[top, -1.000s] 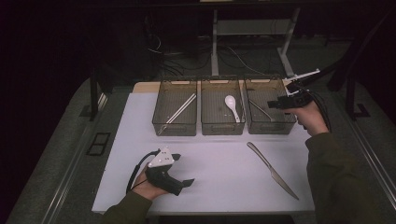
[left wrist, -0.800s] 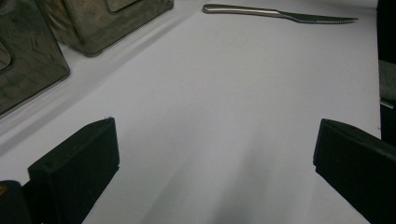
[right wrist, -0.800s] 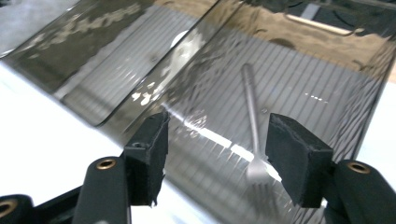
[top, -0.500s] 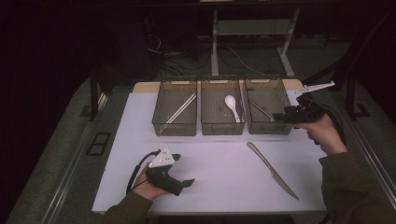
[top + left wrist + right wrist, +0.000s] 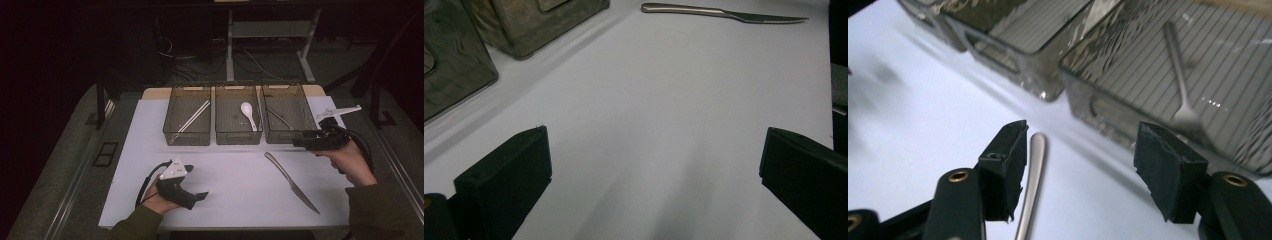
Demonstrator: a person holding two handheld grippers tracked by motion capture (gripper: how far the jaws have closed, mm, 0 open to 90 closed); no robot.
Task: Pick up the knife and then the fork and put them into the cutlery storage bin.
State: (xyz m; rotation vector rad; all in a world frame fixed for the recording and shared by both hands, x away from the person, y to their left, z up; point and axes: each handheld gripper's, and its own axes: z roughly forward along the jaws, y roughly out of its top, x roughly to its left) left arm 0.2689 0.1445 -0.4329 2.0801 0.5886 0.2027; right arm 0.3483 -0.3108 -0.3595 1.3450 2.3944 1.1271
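High view counts come out like this: three smoky transparent bins stand in a row at the far side of the white mat [image 5: 150, 130], one knife [image 5: 291, 182] lies loose on the mat, and two grippers are held by two hands. The left bin [image 5: 187, 120] holds a pair of chopsticks [image 5: 192, 117] lying slantwise, the middle bin [image 5: 238, 120] holds one white spoon [image 5: 248, 114], and the right bin [image 5: 286, 117] holds one metal fork [image 5: 278, 118]. That makes four kinds of cutlery, one item of each apart from the paired sticks. The knife rests diagonally in front of the right bin, handle toward the bins, blade toward the near right corner. The right gripper [image 5: 300, 141] hovers just beside the right bin's front corner, close above the knife handle; its jaws stand spread and have just been closing a little, with nothing pinched between them, and the right gripper view shows the handle tip just beside one of them. The left gripper [image 5: 199, 196] rests on the near left part of the mat, well apart from the knife, jaws spread wide over bare mat. The mat covers a pale wooden tabletop; behind it the room is dark, with cables on the floor and the legs of a desk frame.
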